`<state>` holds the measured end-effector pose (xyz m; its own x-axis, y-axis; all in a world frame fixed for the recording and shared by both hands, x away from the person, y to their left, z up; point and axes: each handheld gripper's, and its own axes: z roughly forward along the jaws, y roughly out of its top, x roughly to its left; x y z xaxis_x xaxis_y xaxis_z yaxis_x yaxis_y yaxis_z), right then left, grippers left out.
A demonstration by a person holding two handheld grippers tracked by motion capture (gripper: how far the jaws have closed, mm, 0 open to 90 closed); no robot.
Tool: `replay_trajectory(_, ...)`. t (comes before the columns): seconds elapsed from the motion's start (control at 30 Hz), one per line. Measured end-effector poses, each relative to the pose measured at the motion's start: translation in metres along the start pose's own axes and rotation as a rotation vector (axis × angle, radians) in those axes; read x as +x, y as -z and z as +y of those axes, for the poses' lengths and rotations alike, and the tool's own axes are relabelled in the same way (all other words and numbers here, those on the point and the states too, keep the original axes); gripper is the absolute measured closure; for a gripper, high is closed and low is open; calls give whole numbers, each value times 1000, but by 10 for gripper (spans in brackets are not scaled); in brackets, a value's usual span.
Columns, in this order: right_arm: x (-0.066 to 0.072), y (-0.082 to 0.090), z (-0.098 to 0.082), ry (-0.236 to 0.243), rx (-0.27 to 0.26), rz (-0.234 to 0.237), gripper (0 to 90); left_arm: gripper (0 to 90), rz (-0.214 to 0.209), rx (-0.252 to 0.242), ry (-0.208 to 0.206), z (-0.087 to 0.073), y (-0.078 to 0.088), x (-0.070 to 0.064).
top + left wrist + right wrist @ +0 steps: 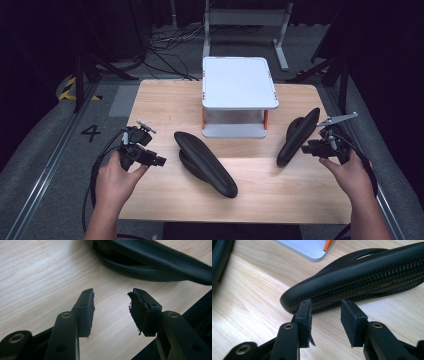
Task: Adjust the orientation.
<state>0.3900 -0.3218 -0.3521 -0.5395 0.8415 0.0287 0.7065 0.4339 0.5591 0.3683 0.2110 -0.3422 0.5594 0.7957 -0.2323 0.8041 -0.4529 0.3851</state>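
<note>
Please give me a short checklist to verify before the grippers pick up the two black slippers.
1. Left gripper jaws open, nothing between: ok.
2. Right gripper jaws open, nothing between: ok.
3. Right slipper just ahead of the right gripper's jaws, lying on its side: ok.
4. Left slipper ahead of the left gripper, not yet between the jaws: not ok.
5. Left gripper pad frayed: not ok.
6. White rack top free: ok.

The high view is soft and a little grainy: the desk is evenly lit from above, brightest in a pale band near its front edge, while the room around it falls to near black. Both gripper views are bright, with close parts at their bottom edges blurred and soft shadows under the sandals
</note>
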Motion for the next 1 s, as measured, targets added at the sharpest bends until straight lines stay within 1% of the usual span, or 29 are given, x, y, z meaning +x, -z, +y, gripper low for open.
replay_trajectory(0.07, 1, -1, 0, 3, -3, 6, 597, 534, -29, -21, 0, 0, 1, 1)
replay_trajectory(0.1, 3, -1, 0, 7, -1, 13, 585, 517, -38, -35, 2, 0, 2, 2)
replay_trajectory(0.17, 7, -4, 0, 12, -7, 21, 570, 491, -30, -49, 4, 0, 3, 1)
replay_trajectory(0.2, 9, -5, 0, 18, -10, 24, 559, 487, -25, -49, -5, 1, 3, 1)
replay_trajectory(0.23, 11, -6, 0, 23, -11, 28, 547, 487, -27, -47, -13, 1, 3, 0)
replay_trajectory(0.33, 17, -9, 0, 47, -5, 23, 513, 478, -11, -37, -26, 3, 2, -2)
replay_trajectory(0.47, 25, -13, 1, 69, -4, 32, 494, 497, 3, -30, -28, 4, -1, -3)
replay_trajectory(0.53, 27, -14, 2, 69, -5, 38, 488, 506, 8, -24, -44, 4, -2, -6)
replay_trajectory(0.6, 29, -15, 3, 76, -2, 42, 481, 525, 25, -29, -59, 3, -1, -8)
replay_trajectory(0.67, 30, -17, 4, 81, -4, 46, 478, 525, 31, -31, -65, 2, -1, -9)
replay_trajectory(0.7, 32, -19, 5, 88, -2, 53, 469, 545, 32, -37, -70, 1, -1, -10)
replay_trajectory(0.8, 35, -22, 6, 99, -7, 58, 464, 552, 31, -43, -75, 0, -3, -12)
replay_trajectory(0.87, 38, -23, 8, 115, -6, 66, 461, 598, 28, -44, -90, 0, -6, -17)
replay_trajectory(0.9, 39, -23, 9, 118, -6, 68, 461, 634, 18, -31, -105, 1, -11, -19)
replay_trajectory(0.97, 40, -24, 9, 120, -13, 76, 461, 702, 21, -5, -138, 3, -20, -24)
replay_trajectory(1.0, 40, -23, 10, 121, -13, 77, 461, 743, 25, 12, -144, 4, -25, -26)
